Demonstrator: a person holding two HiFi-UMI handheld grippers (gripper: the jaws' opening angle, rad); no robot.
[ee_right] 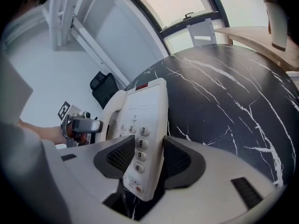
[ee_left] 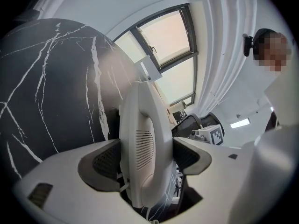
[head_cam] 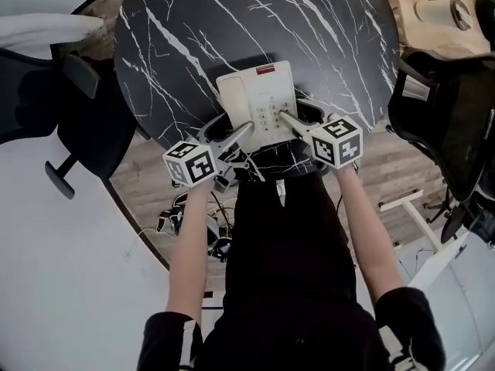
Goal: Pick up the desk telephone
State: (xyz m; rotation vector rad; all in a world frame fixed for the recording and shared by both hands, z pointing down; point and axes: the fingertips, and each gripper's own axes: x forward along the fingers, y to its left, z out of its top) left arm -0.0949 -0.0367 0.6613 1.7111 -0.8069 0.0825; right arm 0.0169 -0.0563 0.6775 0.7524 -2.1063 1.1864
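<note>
A white desk telephone (head_cam: 263, 91) sits near the front edge of a round black marble table (head_cam: 232, 22), with its handset (head_cam: 233, 99) along its left side. My left gripper (head_cam: 230, 127) straddles that handset (ee_left: 145, 143). Its jaws stand wide, with a pad close on each side, and the gripper (ee_left: 147, 158) is open. My right gripper (head_cam: 300, 114) is at the phone's right front corner. In the right gripper view the gripper (ee_right: 148, 158) is shut on the phone's keypad edge (ee_right: 145, 111), one pad over the keys and the other against the side.
Dark office chairs stand left (head_cam: 46, 107) and right (head_cam: 448, 114) of the table. A wooden table with a cup (head_cam: 442, 10) is at the far right. Cables (head_cam: 193, 219) lie on the wood floor below the table's edge.
</note>
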